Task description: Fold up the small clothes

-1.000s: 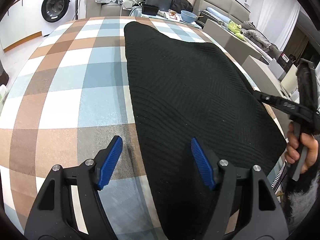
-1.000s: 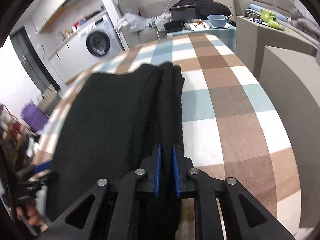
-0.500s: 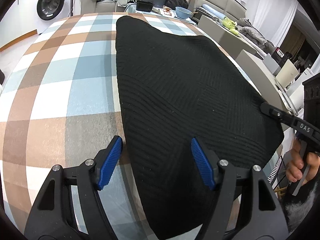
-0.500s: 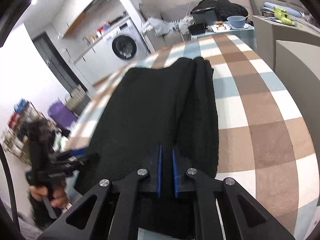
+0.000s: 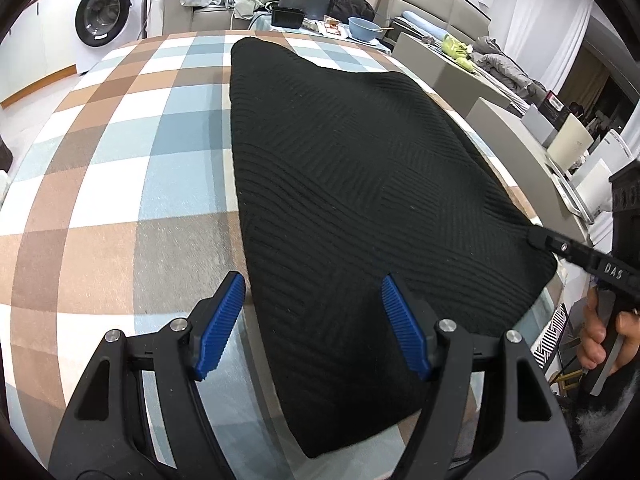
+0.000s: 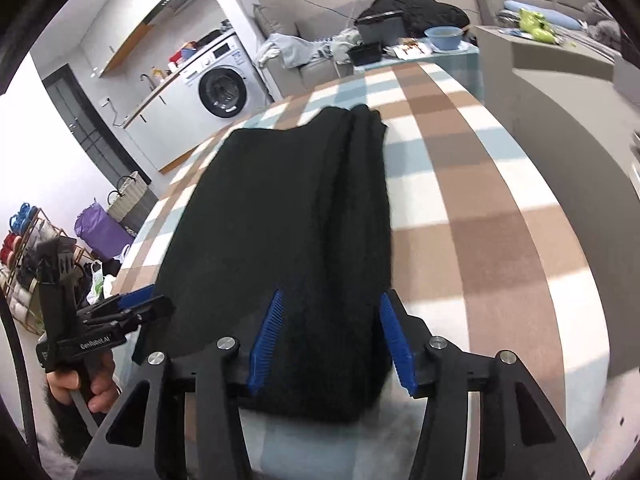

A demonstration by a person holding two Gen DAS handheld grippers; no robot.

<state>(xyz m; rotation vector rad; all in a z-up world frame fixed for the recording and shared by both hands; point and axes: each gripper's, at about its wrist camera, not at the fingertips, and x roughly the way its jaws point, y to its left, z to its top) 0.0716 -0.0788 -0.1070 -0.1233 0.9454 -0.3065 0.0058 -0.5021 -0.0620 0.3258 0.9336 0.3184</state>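
A washing machine [image 5: 103, 14] stands beyond the checked tablecloth [image 5: 120, 184], near a blue bowl [image 5: 363, 28] and sofa [image 5: 436, 8].

Black ribbed knit garment [image 5: 352, 184] lies flat on checked brown, blue and white tablecloth [image 5: 120, 168], long axis running near to far. Folded: right edge stacked in thick layers [image 6: 360, 208], left side single smooth panel. Far end narrows to rounded corner; near end overhangs table edge slightly.

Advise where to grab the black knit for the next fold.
Grip the knit at its near corners, coming low from the near table edge. It lies flat and long, running away from both grippers, so the near hem is the only free edge within easy reach.
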